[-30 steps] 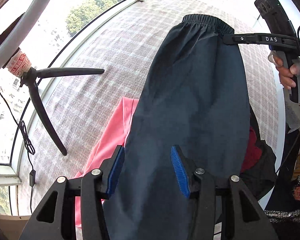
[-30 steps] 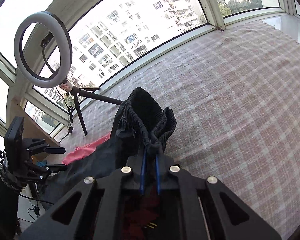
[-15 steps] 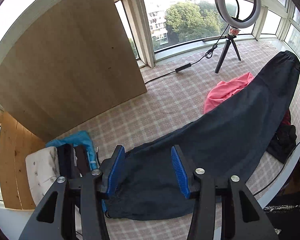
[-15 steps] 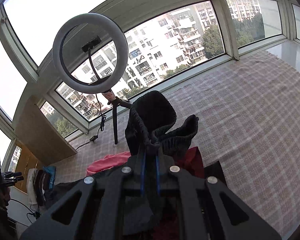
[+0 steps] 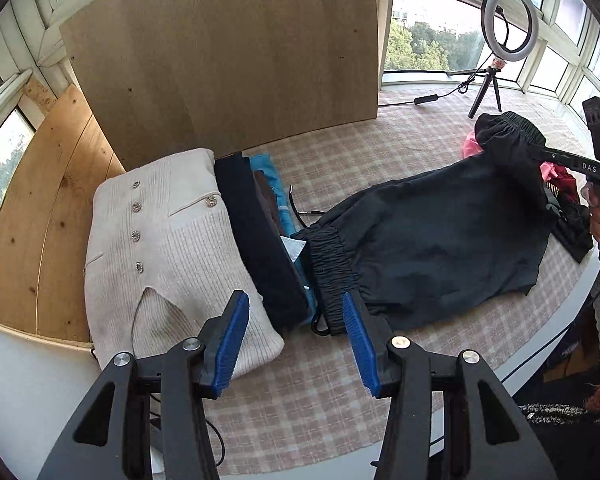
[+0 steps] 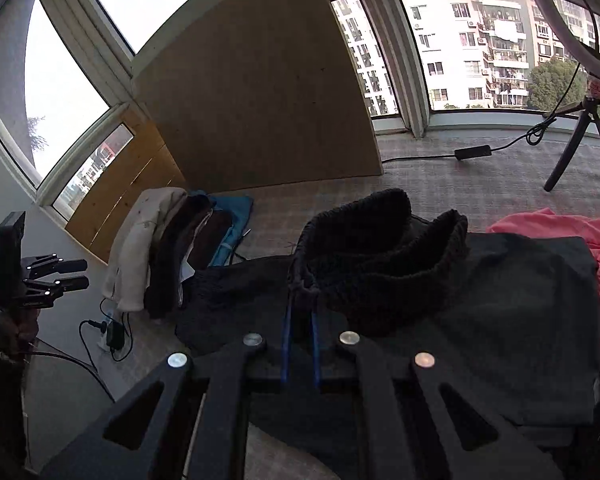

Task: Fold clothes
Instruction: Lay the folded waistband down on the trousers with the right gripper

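Observation:
Dark trousers [image 5: 440, 240] lie stretched across the checked cloth [image 5: 300, 400]. Their elastic cuff [image 5: 332, 272] rests beside a folded stack. My left gripper [image 5: 296, 340] hovers open above the stack's near edge and that cuff; its blue pads [image 5: 232, 340] press on nothing. At the right of the left wrist view, my right gripper [image 5: 536, 147] is shut on the gathered waistband [image 5: 508, 128], which is lifted. In the right wrist view the right gripper [image 6: 300, 304] pinches the waistband [image 6: 380, 248], and the left gripper [image 6: 78, 275] shows at the far left.
The folded stack holds a cream knitted cardigan [image 5: 168, 240], a navy garment [image 5: 260, 240] and a blue one [image 5: 268, 172]. A wooden board [image 5: 240, 60] leans behind. A pink garment [image 6: 560, 228] and a ring light on a tripod [image 5: 508, 8] stand at the right. Cables [image 6: 112, 332] lie by the stack.
Both grippers swung left toward the folded stack. The right one carried the waistband along, so the trousers now lie stretched out. The left gripper left the trouser leg and hangs by the cuff.

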{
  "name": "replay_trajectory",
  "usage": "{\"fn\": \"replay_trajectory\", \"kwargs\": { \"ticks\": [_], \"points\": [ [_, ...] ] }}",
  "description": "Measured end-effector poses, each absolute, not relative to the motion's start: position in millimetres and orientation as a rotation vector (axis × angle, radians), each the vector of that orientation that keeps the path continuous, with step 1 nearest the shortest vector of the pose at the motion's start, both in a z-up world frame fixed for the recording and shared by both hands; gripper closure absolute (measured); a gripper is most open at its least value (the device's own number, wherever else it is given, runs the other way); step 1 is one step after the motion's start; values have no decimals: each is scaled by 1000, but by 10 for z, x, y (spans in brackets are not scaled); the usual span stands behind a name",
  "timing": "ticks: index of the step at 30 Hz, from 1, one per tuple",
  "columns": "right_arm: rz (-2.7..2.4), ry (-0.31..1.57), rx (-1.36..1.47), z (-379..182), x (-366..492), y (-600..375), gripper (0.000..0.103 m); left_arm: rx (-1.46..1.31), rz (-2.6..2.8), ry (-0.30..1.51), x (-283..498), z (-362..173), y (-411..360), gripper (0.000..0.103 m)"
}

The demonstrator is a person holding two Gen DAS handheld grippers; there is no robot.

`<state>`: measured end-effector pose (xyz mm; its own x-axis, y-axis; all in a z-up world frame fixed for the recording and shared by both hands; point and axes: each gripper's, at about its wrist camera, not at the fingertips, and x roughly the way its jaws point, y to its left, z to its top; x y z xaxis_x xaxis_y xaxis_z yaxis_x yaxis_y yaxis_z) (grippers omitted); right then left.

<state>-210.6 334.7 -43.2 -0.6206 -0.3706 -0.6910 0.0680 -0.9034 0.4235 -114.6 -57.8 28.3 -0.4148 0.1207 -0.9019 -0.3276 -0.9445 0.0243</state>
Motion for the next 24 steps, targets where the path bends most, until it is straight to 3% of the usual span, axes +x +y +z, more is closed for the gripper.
{"fn": "replay_trajectory", "kwargs": {
  "ticks": [7, 11, 17, 20, 24],
  "points": [
    [-2399, -367, 1432, -1390, -2552, 1927, 95, -1531, 2322, 241, -1071, -116, -656, 56],
    [-2327, -223, 1551, -1544, -2566, 1631, 83, -1512, 2254, 254, -1065, -293, -498, 56],
    [-2212, -448, 1372, -994, -2334, 1871, 76, -1460, 2212, 249, -1176, -324, -168, 56],
    [-2230, -571, 1267, -640, -2194, 2350, 64, -1416, 2183, 240, -1246, -326, 115, 56],
    [-2400, -518, 1283, -477, -2031, 3006, 64, -1377, 2104, 238, -1382, -509, 641, 56]
  ]
}}
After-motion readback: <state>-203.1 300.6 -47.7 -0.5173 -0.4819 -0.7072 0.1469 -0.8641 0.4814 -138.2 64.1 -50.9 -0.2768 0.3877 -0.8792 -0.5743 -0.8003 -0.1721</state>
